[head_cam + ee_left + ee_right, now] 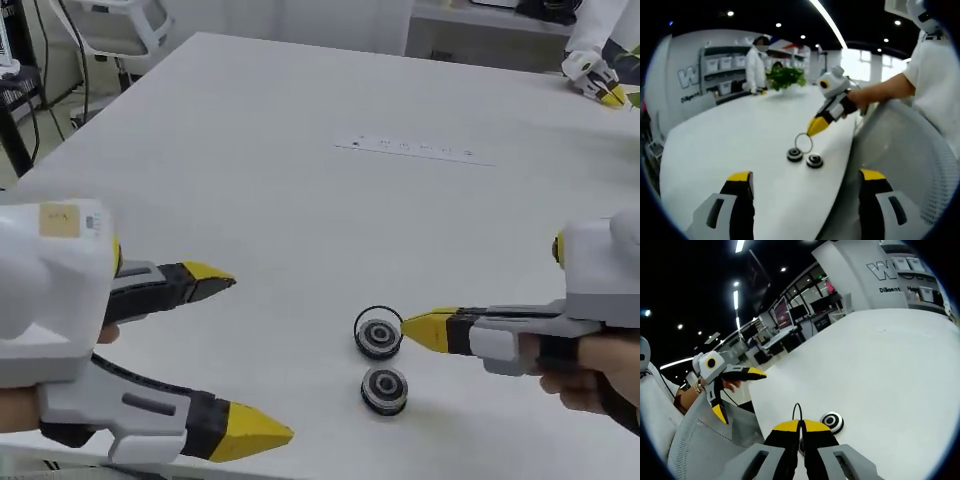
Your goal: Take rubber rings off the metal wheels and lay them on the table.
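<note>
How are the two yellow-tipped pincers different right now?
The left gripper has its jaws wide apart and empty; the right gripper has its jaws shut, pinching a thin rubber ring. The left gripper hovers well apart from the farther metal wheel; the right gripper's tip is right beside it. Both have yellow tips, black jaws and white bodies.

The head view looks down from above the near edge of the desk (pixel 300 150). It faces the far side and sees most of the desk top. The view on the left tool (pixel 261 357) sits low at the near left and looks right along the near edge. The view on the right tool (pixel 410 328) sits very close to the wheels (pixel 385 388) and looks left. All three share the wheels and the ring (pixel 378 308) by them.
</note>
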Available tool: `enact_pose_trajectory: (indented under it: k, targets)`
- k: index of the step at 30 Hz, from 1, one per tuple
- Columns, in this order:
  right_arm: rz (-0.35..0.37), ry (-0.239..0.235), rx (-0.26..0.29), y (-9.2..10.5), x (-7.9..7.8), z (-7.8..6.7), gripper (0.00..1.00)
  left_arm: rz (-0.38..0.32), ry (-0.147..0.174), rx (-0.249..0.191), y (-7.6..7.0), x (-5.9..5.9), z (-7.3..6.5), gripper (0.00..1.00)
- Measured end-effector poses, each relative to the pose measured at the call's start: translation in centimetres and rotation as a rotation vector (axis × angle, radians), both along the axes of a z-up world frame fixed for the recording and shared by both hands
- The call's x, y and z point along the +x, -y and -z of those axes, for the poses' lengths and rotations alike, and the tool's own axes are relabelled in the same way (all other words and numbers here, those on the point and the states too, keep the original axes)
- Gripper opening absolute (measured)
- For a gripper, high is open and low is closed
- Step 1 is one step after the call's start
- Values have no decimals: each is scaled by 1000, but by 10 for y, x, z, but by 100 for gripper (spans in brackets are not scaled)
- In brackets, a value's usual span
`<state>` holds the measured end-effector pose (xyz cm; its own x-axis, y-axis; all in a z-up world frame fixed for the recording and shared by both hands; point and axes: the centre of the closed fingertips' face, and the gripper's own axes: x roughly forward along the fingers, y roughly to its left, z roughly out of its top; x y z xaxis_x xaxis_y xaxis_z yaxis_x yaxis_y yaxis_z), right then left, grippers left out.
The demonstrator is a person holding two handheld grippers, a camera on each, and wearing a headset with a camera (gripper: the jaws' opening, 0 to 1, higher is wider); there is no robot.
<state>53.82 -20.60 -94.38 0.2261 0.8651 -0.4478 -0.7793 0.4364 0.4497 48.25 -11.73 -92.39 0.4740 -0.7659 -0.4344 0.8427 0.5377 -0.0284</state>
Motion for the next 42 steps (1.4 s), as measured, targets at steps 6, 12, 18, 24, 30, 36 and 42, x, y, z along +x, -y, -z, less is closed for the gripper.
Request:
enact_pose_trajectory:
  k: [6,12,18,24,30,36,42]
  targets:
    - [-11,5,15,-9,-3,-4,0,-8,-13,-8,1,-3,5,87]
    - [-44,6,13,-20,-11,-2,0,-18,-34,-34,3,-4,7,89]
    - [-93,5,-9,-29,-21,6,0,-31,-38,-49,2,-4,6,87]
    - [-132,22,-44,-34,-29,16,0,-26,-53,-50,3,-5,8,90]
    - [-152,46,-89,-37,-32,31,0,-31,-61,-64,3,-5,7,89]
    - [-164,66,-123,-41,-30,42,0,-17,-72,-60,5,-7,10,89]
    - [-198,106,-162,-44,-31,49,0,-6,-78,-52,6,-9,12,89]
